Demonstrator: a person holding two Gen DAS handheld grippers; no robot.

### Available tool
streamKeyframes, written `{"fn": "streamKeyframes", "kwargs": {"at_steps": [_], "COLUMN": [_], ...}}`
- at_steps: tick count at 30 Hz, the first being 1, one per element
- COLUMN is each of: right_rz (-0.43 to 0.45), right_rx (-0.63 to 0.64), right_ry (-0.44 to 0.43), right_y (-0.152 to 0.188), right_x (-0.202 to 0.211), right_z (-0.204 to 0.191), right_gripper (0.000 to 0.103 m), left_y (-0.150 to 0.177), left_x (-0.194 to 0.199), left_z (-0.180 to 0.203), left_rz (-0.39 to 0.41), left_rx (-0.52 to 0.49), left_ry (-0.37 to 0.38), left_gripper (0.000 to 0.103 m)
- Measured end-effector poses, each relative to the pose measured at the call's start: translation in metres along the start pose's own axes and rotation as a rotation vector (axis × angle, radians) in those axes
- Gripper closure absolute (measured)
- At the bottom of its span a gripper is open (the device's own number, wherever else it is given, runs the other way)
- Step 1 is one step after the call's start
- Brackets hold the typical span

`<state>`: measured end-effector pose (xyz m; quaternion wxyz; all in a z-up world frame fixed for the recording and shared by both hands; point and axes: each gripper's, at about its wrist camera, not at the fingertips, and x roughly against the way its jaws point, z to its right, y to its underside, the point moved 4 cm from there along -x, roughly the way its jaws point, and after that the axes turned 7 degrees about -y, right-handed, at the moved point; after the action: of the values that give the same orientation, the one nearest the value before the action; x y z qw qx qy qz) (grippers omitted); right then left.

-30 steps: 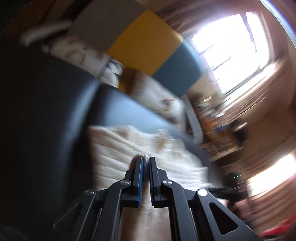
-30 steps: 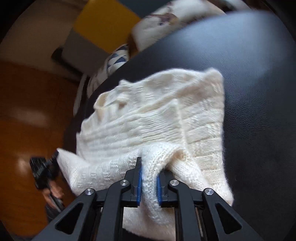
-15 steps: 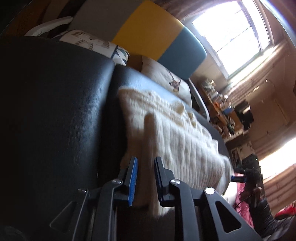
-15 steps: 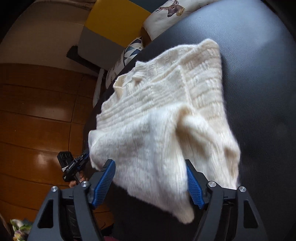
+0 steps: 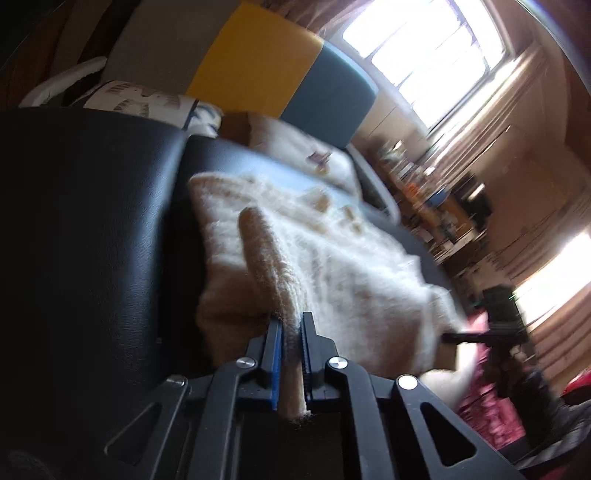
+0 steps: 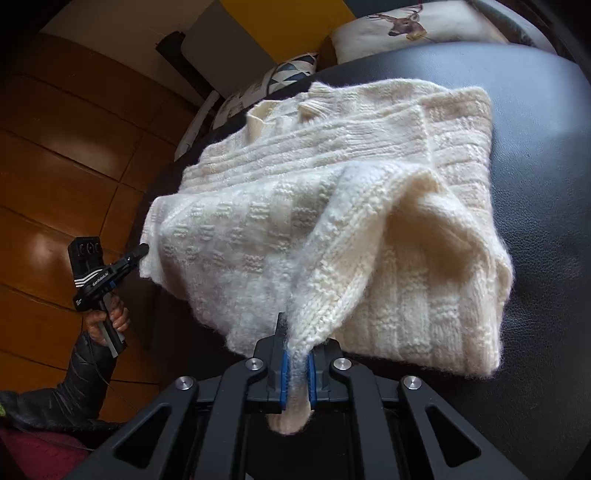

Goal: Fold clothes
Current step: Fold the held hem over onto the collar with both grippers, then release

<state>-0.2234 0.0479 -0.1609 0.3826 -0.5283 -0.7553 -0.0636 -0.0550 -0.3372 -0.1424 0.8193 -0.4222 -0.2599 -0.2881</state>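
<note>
the cream, chunky-knit wool sweater [image 6: 332, 192] lies on the black leather sofa seat [image 6: 546, 184], its near hem hanging toward the seat's front edge and its far end toward the white deer-print cushion [image 6: 417, 22] at the back of the seat.

both tools are clenched on knit. the right gripper [image 6: 295, 363] pinches a raised ridge of the near hem between its blue pads, and the fabric tents up from the seat to the jaws. the left gripper [image 5: 291, 354] likewise grasps a bunched fold of the same hem; in the right wrist view it shows at the sweater's other near corner [image 6: 142, 251], held out past the seat edge by a hand [image 6: 107, 317].

judging by this, a fold of the lower part is in hand: the two near corners are gripped and lifted. the next move likely calls for carrying both corners together, level and at even tension, away from the seat's front edge and over the body toward the deer-print cushion, then letting go once the edges line up. uneven pull would skew the crease.

the sweater's long axis runs from the seat's front edge toward that cushion; the collar [image 6: 310, 107] points toward the cushion, the hem toward the grippers.
</note>
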Motion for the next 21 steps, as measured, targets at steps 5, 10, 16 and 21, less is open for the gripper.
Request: {"fn": "streamKeyframes", "kwargs": {"at_steps": [5,10,16,21], "right_rz": [0.093,0.247,0.300,0.328], "right_rx": [0.020,-0.031,-0.263,-0.405], "right_ry": [-0.089,-0.159,-0.045,-0.112], "right_y": [-0.024,-0.082,-0.136,-0.136], "right_x": [0.024,0.045,0.012,-0.001], "right_z": [-0.019,-0.007,0.068,0.099], "right_gripper": [0.095,0.095,0.095,0.087], "left_y": [-0.038,-0.097,-0.138,-0.121], "left_x": [0.013,-0.007,-0.078,-0.107], "left_z": [0.005,0.006,-0.011,-0.035], "left_rz": [0.095,0.181,0.121,0.076], "left_rx": [0.096,0.210,0.239,0.318], "left_ry": [0.150,0.232,0.034,-0.025], "left_gripper": [0.096,0.099,0.099,0.098]}}
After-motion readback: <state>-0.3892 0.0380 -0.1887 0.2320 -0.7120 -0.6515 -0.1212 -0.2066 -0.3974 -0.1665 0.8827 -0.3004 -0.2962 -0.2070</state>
